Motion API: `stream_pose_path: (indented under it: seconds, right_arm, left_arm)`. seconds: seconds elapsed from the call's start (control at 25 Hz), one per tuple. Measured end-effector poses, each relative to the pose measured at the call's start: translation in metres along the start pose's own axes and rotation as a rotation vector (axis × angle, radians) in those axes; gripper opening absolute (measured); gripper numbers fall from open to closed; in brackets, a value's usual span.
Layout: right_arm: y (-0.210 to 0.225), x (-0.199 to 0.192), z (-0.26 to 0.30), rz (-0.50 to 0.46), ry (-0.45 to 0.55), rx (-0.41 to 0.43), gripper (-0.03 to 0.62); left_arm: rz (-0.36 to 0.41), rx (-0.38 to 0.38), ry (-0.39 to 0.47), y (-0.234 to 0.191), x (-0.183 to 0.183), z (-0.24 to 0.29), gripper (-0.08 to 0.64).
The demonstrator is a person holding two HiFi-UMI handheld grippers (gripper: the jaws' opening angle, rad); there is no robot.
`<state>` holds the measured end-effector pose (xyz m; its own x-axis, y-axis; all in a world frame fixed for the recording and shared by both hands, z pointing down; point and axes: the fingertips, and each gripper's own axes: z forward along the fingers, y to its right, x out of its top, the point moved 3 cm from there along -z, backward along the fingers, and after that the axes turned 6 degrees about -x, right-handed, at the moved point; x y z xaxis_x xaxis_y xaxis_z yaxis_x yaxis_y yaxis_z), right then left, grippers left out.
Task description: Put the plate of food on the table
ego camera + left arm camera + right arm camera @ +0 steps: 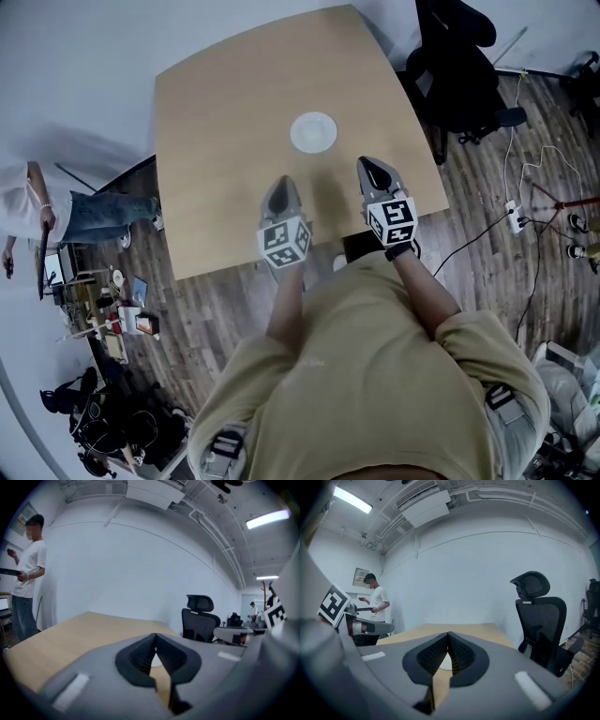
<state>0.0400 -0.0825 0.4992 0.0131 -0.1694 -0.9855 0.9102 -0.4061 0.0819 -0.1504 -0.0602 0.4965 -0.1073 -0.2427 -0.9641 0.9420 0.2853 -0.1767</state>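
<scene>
We list our left tongs [281, 185], clenched on nothing, above the pale wooden square counter [216, 141]. The round white plate [313, 132] lies flat on the counter, ahead of both tongs and between them. Our right tongs [376, 170] are likewise clenched and empty. A black office chair [459, 66] stands beyond them, rightward.

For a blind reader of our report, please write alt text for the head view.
A white plate lies on a light wooden table, just beyond the left gripper and right gripper, both shut and empty. A black office chair stands right of the table; another person stands at the left.
</scene>
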Motion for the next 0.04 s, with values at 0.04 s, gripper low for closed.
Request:
stream_pose_path:
  seconds: [0.04]
  right_arm:
    - [0.0011,-0.0017,0.0005,0.001,-0.006,0.003,0.005]
  left_arm:
    - [-0.005,0.002,-0.005,0.0007,-0.0022,0.0017,0.003]
